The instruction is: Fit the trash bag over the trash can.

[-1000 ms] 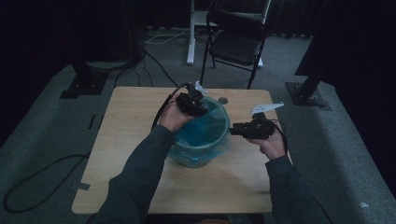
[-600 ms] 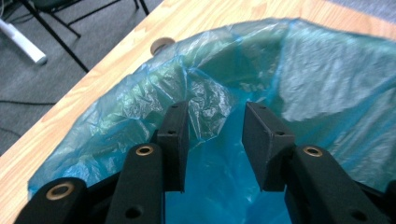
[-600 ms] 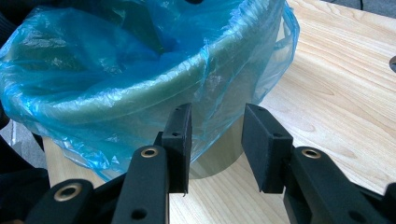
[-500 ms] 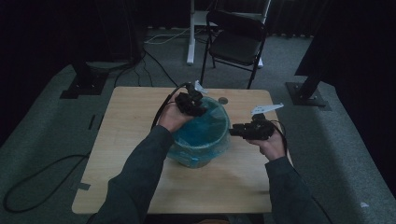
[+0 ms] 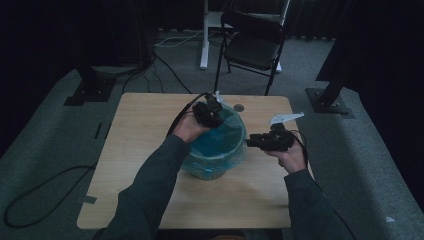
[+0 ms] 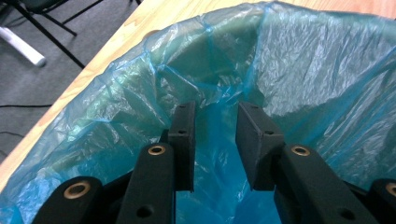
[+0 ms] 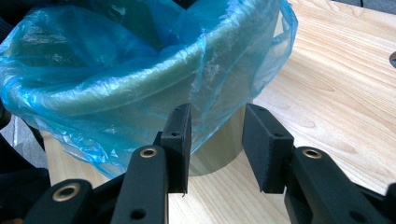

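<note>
A pale green bucket [image 5: 212,167] lined with a blue plastic bag [image 5: 220,137] stands mid-table. My left gripper [image 5: 209,113] hovers over the bucket's far left rim. In the left gripper view it [image 6: 215,140] is open, looking down into the bag [image 6: 303,70], with nothing pinched. My right gripper [image 5: 254,142] sits at the bucket's right side, level with the rim. It [image 7: 215,144] is open, and the bag's loose overhang [image 7: 116,70] hangs just beyond its fingertips in front of the bucket wall [image 7: 210,161].
The wooden table [image 5: 145,130] has a small round dark spot [image 5: 239,107] behind the bucket and a white slip [image 5: 286,118] at the right edge. A black folding chair [image 5: 252,47] stands behind the table. Cables and stand bases lie on the floor.
</note>
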